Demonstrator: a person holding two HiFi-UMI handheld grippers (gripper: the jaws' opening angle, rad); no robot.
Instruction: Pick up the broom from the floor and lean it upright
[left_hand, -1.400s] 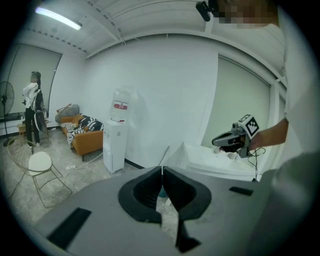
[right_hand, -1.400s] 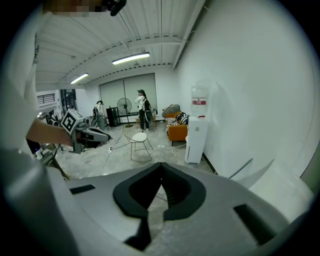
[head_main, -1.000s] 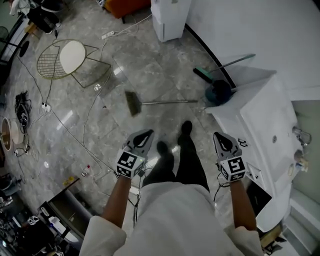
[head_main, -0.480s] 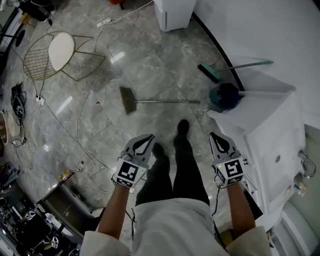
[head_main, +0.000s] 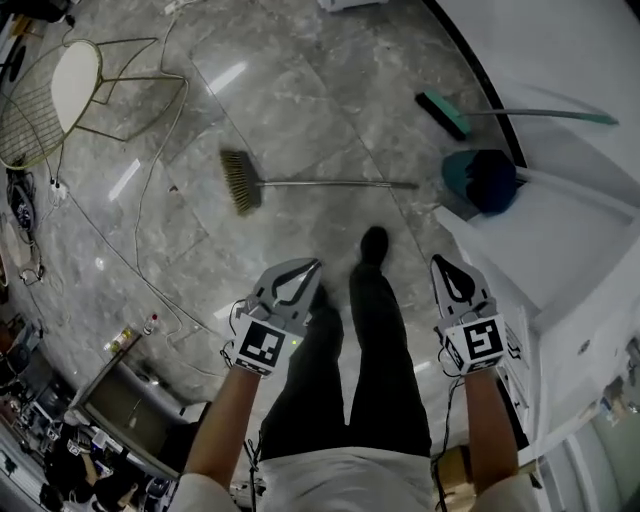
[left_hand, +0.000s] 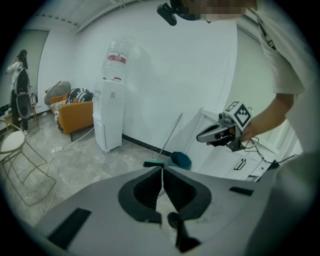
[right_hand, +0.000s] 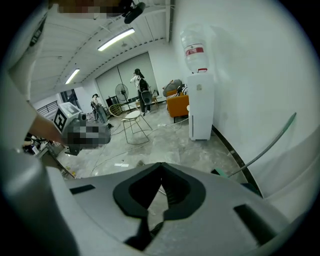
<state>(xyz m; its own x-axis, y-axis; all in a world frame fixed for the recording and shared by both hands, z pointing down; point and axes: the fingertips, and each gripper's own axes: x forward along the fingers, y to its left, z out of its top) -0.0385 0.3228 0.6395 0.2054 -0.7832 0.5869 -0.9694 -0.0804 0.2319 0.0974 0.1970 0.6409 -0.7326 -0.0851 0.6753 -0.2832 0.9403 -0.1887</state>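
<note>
Floor (head_main: 300, 100): grey marble, pale veining. Broom (head_main: 300, 183), 12 o'clock: tan bristles, silver-grey handle. Teal brush (head_main: 445, 110), 1 o'clock. Chair (head_main: 75, 85), 10 o'clock: gold wire, white seat.

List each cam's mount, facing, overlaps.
Head view: on the head, steeply down at floor and broom; forearms, legs, left gripper, right gripper.
Left gripper view: on left gripper, facing water dispenser; own shut jaws, right gripper.
Right gripper view: on right gripper, facing water dispenser and chair; own shut jaws.
Shared: water dispenser, in both gripper views.
</note>
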